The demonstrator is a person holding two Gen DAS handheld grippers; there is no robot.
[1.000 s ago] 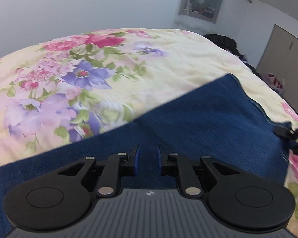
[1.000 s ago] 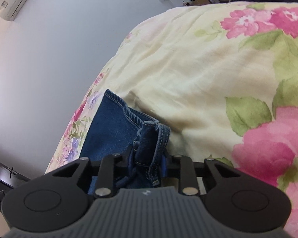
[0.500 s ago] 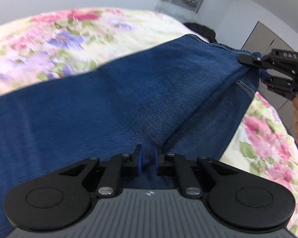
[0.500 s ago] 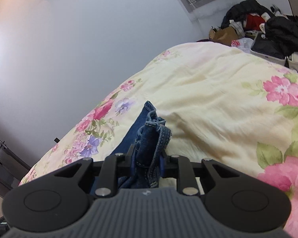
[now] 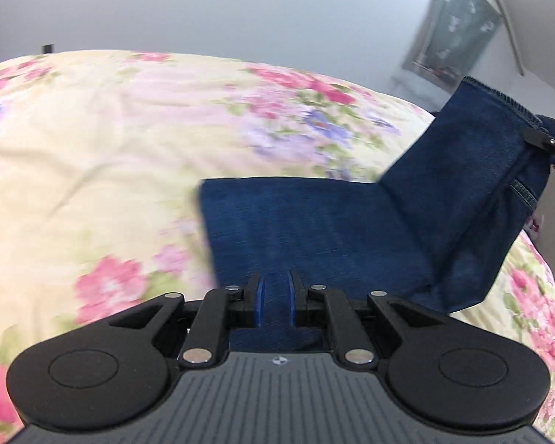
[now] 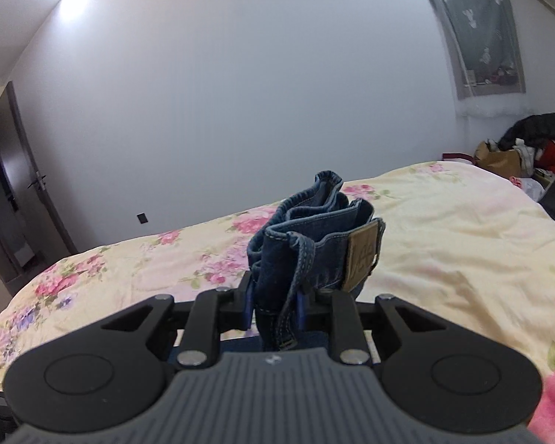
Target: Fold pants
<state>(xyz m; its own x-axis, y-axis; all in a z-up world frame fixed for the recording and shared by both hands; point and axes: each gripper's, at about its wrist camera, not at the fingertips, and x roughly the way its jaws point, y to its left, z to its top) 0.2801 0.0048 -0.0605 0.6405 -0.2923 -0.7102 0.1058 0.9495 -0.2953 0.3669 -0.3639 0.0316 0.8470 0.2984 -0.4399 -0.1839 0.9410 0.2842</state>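
Denim jeans [image 5: 314,229], dark blue: one part lies flat on the floral bedspread [image 5: 92,148], the other stands raised off it toward the bed's right edge. Left gripper [image 5: 275,298]: blue pads narrowly set, pinching the near fold of denim. Right gripper [image 6: 273,305]: clamped on the bunched waistband, with the tan leather patch [image 6: 364,259] and a belt loop standing above its fingers; in the left wrist view its black tip [image 5: 551,148] grips the raised hem corner. Change from a second ago: jeans then lay spread flat across the quilt; now far more bedspread shows, and the right-hand end is lifted high, with wall and curtain [image 6: 473,29] behind it. Left view blurred.
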